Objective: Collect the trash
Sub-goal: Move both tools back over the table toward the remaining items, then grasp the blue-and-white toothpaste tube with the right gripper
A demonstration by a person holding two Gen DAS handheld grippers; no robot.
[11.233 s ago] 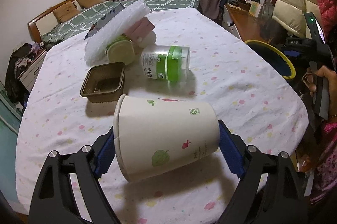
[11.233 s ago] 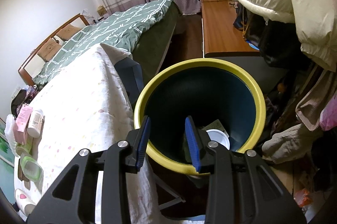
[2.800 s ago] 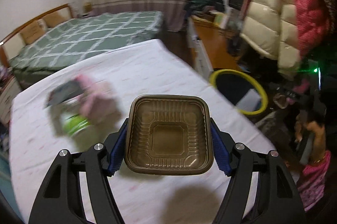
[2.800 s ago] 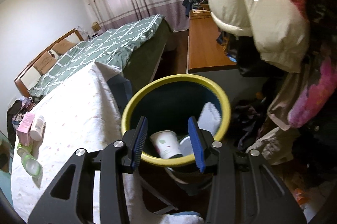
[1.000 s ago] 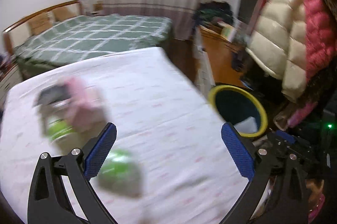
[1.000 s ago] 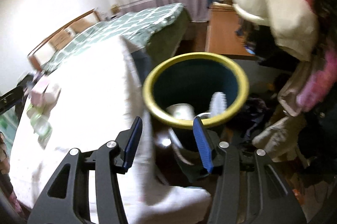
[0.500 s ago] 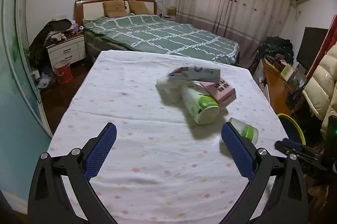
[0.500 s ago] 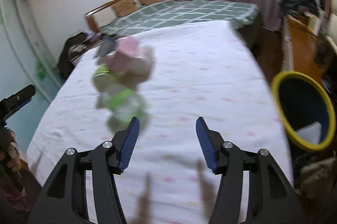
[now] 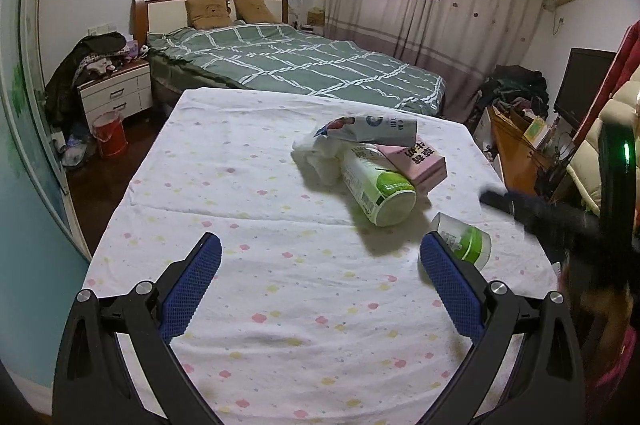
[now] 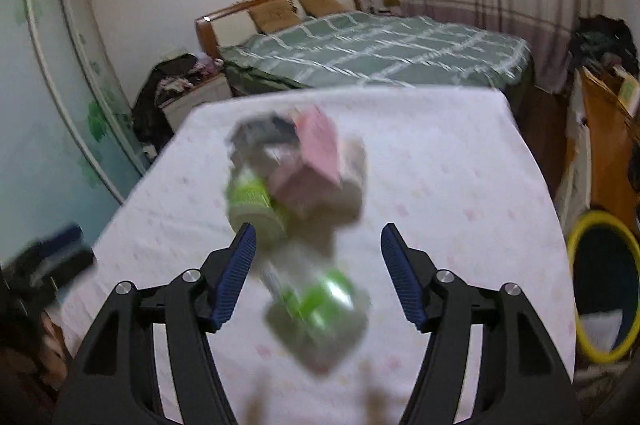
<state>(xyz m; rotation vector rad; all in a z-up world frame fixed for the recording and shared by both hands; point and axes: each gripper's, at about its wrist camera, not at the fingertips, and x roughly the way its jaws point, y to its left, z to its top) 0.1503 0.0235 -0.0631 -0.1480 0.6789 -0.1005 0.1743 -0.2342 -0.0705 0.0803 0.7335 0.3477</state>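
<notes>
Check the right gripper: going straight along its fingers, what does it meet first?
Likely the small green-lidded jar lying on the tablecloth, framed between the open, empty right gripper fingers. Blur makes depth uncertain.

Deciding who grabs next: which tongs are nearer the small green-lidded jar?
Right. The right tongs hang open just over the jar; the left tongs sit open beside it, its jar-side pad close.

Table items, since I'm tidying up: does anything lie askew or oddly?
Yes. The green-capped bottle and small jar lie tipped over; a pink carton and crumpled pouch are heaped behind them.
</notes>
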